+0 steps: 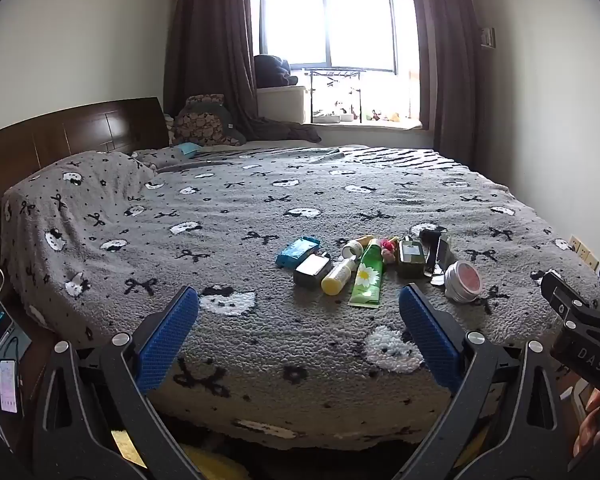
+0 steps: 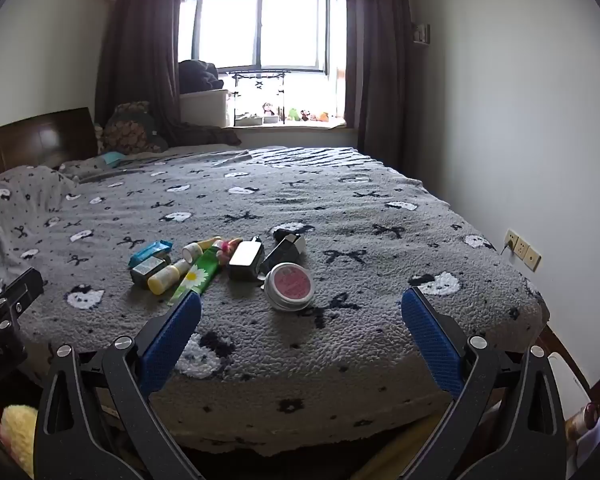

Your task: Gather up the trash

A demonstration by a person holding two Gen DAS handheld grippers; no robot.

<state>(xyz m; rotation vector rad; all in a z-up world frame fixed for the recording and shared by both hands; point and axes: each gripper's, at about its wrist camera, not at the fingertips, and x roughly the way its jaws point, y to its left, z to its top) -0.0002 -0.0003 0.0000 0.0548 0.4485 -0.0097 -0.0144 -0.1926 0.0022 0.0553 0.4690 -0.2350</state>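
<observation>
A cluster of small items lies on the grey patterned bedspread (image 1: 260, 208): a blue packet (image 1: 298, 251), a dark box (image 1: 312, 270), a yellow-capped bottle (image 1: 339, 277), a green daisy tube (image 1: 367, 276), a dark green jar (image 1: 411, 258) and a round tin with a pink lid (image 1: 464, 280). My left gripper (image 1: 298, 320) hangs open above the near edge of the bed, short of the cluster, with nothing between its blue pads. In the right wrist view the tin (image 2: 291, 285) and the tube (image 2: 198, 274) lie just beyond my right gripper (image 2: 300, 322), which is open and holds nothing.
A wooden headboard (image 1: 60, 136) and pillows stand at the left. A window with dark curtains (image 1: 328, 28) is at the back. A tablet and a phone (image 1: 8, 384) sit by the bed's left side. Wall sockets (image 2: 522, 249) are on the right wall.
</observation>
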